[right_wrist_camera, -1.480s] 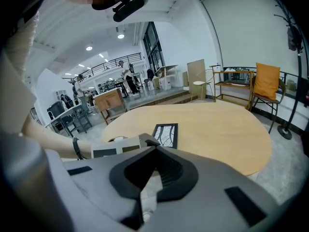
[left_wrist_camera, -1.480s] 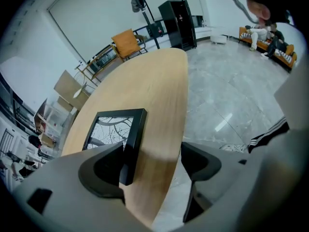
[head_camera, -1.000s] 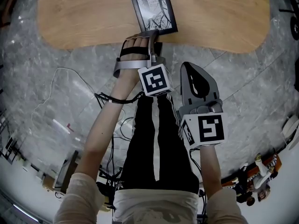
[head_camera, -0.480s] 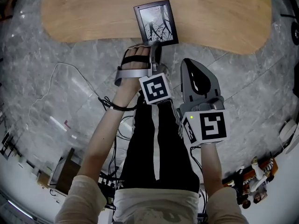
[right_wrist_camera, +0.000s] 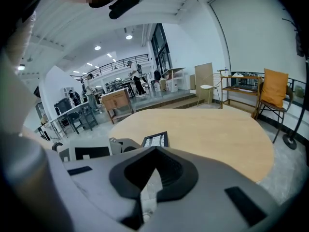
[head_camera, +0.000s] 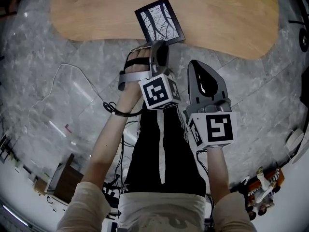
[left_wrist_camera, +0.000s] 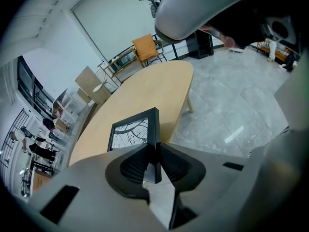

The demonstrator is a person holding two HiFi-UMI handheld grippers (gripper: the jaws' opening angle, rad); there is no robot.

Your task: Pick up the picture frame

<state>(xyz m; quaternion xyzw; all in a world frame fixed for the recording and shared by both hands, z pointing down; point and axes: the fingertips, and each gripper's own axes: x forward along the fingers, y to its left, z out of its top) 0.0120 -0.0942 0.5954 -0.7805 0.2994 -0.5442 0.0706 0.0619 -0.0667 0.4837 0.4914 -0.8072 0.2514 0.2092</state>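
The black picture frame [head_camera: 159,21] with a black-and-white tree print hangs tilted over the near edge of the wooden table [head_camera: 231,18]. My left gripper [head_camera: 160,50] is shut on the frame's near edge; its jaws have just closed there. In the left gripper view the frame [left_wrist_camera: 133,132] rises edge-on from between the black pads [left_wrist_camera: 130,166]. My right gripper [head_camera: 195,66] hovers over the floor right of the left one, shut and holding nothing. From the right gripper view the frame [right_wrist_camera: 155,140] peeks over the gripper [right_wrist_camera: 153,170].
The table [left_wrist_camera: 145,91] is oval, with grey marble floor [head_camera: 72,71] in front of it. Cables [head_camera: 111,108] trail on the floor at my left. An orange chair [right_wrist_camera: 273,88] and shelves stand beyond the table. My legs [head_camera: 159,149] are below the grippers.
The left gripper has closed on the frame's near edge and risen. The frame has come up off the table and turned to a tilt. The right gripper has stayed put.
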